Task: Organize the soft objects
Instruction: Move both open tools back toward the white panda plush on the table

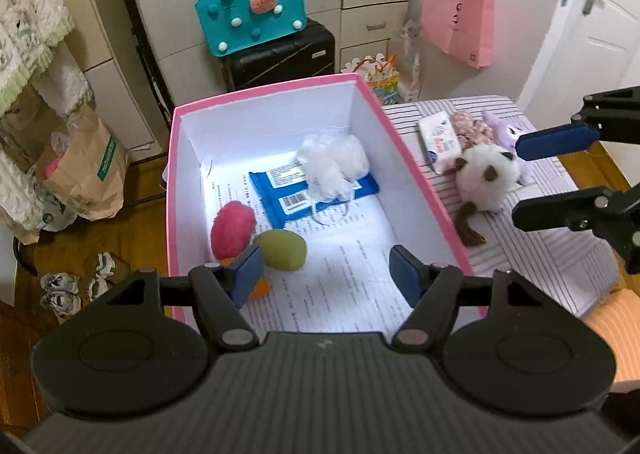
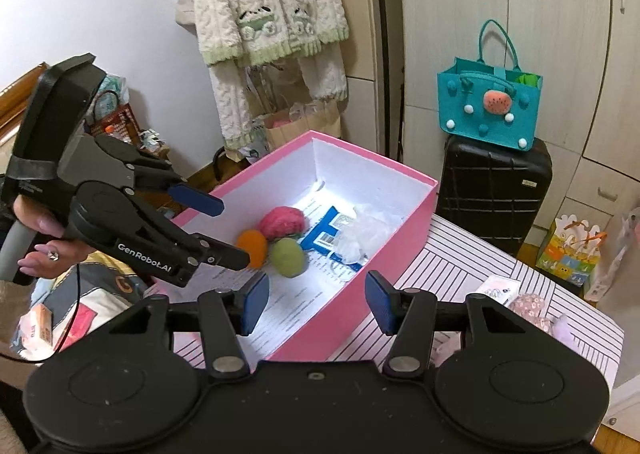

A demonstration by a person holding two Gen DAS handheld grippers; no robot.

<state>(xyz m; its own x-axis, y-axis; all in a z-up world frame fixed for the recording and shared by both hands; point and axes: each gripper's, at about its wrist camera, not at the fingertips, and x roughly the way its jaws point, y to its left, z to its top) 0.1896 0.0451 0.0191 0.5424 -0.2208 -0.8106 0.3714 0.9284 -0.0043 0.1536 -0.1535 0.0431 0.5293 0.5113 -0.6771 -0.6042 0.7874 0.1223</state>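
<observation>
Home bedroom, wardrobe (image 2: 480, 14), hanging robes (image 2: 264, 2), suitcase (image 2: 494, 194), striped bed (image 1: 520, 254)

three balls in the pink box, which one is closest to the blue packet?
The pink ball. It lies just beside the blue packet, near its corner. The green ball sits a little farther toward the camera, and the orange ball is farthest from it.

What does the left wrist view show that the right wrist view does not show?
Only the left wrist view shows the panda plush, the pink paper bag and the door. Only the right wrist view shows the knitted garments hanging on the wall and the hand holding the left gripper. Both show the pink box with the green ball inside, and the teal bag.
</observation>
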